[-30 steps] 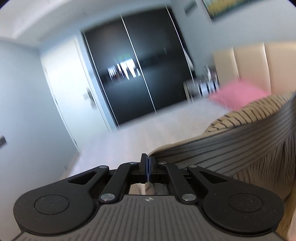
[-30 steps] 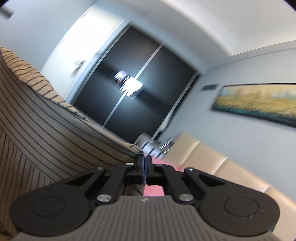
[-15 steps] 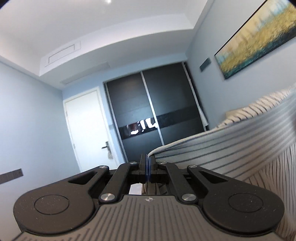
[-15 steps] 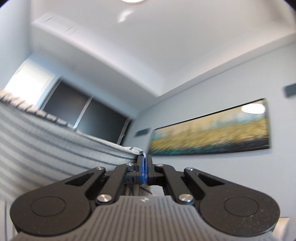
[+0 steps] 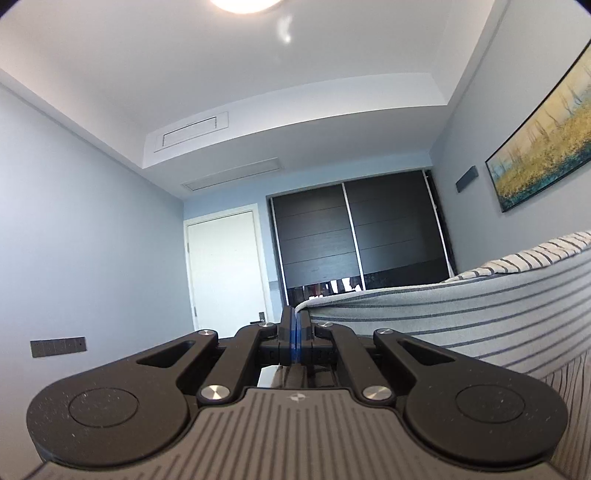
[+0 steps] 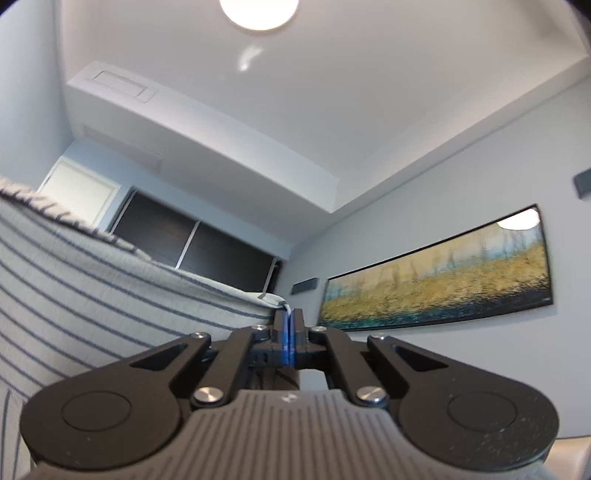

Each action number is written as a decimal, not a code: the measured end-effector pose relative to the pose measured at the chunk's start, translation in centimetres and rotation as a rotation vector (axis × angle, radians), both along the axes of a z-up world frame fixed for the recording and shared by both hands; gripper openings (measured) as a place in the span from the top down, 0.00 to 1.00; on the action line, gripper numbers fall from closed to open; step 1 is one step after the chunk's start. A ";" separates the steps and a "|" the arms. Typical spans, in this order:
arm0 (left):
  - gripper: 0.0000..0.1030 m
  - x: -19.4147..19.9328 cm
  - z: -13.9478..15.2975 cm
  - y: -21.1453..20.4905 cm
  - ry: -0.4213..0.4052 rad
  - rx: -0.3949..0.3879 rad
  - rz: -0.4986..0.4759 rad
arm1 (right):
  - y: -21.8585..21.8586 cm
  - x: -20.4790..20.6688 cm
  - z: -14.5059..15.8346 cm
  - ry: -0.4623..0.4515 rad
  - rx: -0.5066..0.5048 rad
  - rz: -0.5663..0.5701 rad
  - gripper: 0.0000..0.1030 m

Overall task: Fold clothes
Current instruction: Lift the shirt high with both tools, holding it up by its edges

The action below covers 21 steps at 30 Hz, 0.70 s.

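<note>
Striped garment (image 5: pixel 480 314) stretched between left hand-held gripper (image 5: pixel 295 321), right hand-held gripper (image 6: pixel 287 321)

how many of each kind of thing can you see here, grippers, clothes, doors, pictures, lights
grippers: 2, left gripper and right gripper, both shut on the cloth
clothes: 1, striped garment stretched between them
doors: 3, white door and two dark sliding wardrobe doors
pictures: 1, landscape painting
lights: 1, round ceiling light
total: 8
</note>
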<state>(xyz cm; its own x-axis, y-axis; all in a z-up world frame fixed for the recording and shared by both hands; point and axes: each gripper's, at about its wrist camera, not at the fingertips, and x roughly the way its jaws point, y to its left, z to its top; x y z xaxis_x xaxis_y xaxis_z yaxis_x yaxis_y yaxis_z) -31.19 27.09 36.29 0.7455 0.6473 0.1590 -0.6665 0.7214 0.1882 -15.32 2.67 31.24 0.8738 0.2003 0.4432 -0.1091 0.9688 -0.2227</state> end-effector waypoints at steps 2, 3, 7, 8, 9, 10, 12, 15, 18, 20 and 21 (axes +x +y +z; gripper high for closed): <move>1.00 -0.3 -0.2 -1.2 0.001 0.022 -0.035 | -0.9 0.3 0.8 -0.034 0.047 -0.045 0.99; 1.00 -0.5 -0.1 -1.7 -0.004 0.031 -0.048 | -1.2 0.1 0.9 -0.045 0.053 -0.056 0.99; 1.00 -1.1 0.8 -2.5 -0.040 0.034 -0.071 | -2.3 -1.4 1.0 -0.079 0.054 -0.077 0.99; 1.00 -1.3 1.0 -2.4 -0.046 0.030 -0.073 | -2.5 -1.7 1.0 -0.085 0.052 -0.078 0.99; 1.00 -1.4 1.2 -2.3 -0.050 0.027 -0.074 | -2.7 -1.9 1.0 -0.089 0.053 -0.078 0.99; 1.00 -1.6 1.4 -2.3 -0.055 0.029 -0.074 | -2.9 -2.1 1.1 -0.091 0.057 -0.076 0.99; 1.00 -1.6 1.6 -2.2 -0.062 0.034 -0.079 | -3.2 -2.5 1.3 -0.096 0.064 -0.073 0.99; 1.00 -1.3 1.9 -2.1 -0.067 0.033 -0.090 | -2.6 -1.3 2.2 -0.072 0.072 -0.066 0.99; 1.00 0.4 2.0 -1.2 -0.038 0.019 -0.082 | -1.3 0.5 2.6 -0.020 0.050 -0.061 0.99; 1.00 2.1 1.4 -0.1 -0.002 0.000 -0.073 | 0.1 2.5 2.3 0.022 0.006 -0.066 0.99; 1.00 3.3 1.1 0.6 0.023 -0.012 -0.063 | 0.9 3.7 2.1 0.043 -0.018 -0.069 0.99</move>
